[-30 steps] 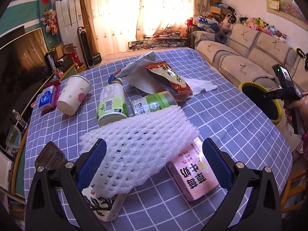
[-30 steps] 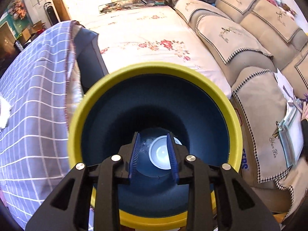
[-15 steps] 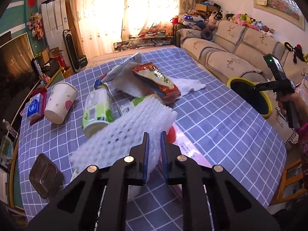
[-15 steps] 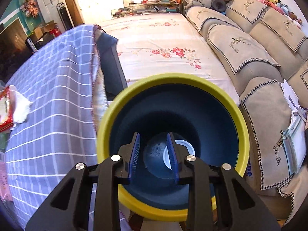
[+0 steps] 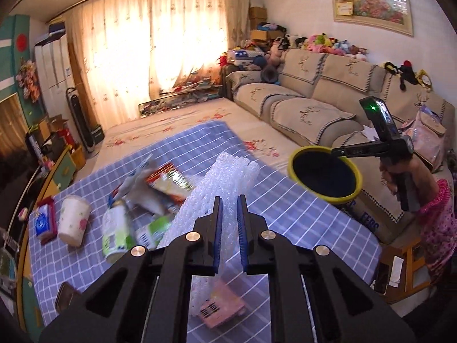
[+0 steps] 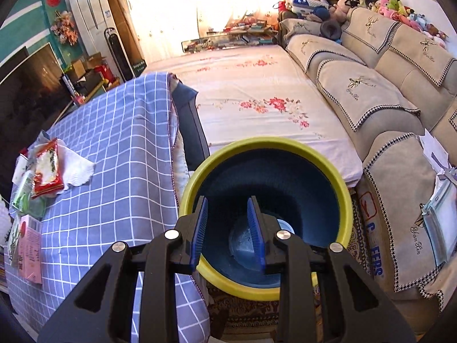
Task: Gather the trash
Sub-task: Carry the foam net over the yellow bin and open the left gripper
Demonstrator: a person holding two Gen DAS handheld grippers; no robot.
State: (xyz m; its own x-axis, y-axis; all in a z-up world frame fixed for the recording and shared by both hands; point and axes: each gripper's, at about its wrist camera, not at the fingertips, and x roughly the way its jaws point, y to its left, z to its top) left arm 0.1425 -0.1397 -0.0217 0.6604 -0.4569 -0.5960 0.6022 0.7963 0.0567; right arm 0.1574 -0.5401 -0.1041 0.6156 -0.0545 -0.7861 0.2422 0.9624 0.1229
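The left claw (image 5: 228, 228) is clenched on a white foam net sleeve (image 5: 225, 183), which stands up from between its blue pads, lifted clear of the blue checked table (image 5: 300, 208). Under it lies a pink carton (image 5: 220, 308); to the left sit a green-labelled bottle (image 5: 114, 234), a red snack wrapper (image 5: 168, 183) and a paper cup (image 5: 72, 220), all blurred. The right claw (image 6: 228, 228) grips the near wall of a yellow-rimmed dark blue bin (image 6: 328, 177), one pad inside and one outside, holding it just off the table's edge in front of the beige sofa (image 6: 371, 100). A white lid (image 6: 285, 224) lies at the bin's bottom.
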